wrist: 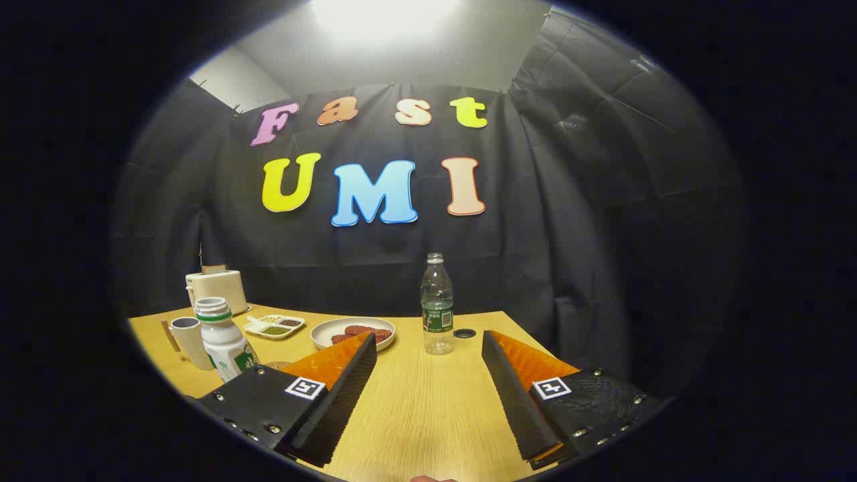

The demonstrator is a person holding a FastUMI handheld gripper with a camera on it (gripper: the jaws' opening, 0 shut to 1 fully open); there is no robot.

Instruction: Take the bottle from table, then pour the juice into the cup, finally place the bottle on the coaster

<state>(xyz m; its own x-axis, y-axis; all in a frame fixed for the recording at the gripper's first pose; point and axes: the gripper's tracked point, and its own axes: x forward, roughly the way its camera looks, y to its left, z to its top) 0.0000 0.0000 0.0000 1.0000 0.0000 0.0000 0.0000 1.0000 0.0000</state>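
Fingers wide apart, nothing between them; gripper (428, 375) low over table (415, 415). Bottle (436, 304) upright just beyond them, uncapped, cap (464, 333) lying beside it. Clear thin plastic: likely light, soft-walled, slick; squeeze gently at the labelled mid-body, keep level to avoid spilling. Cup (189, 340) well off to the left, behind white bottle (224, 338); plate (353, 331) and tray (274, 325) between. Wood-grain top, smooth. Coaster not identified.
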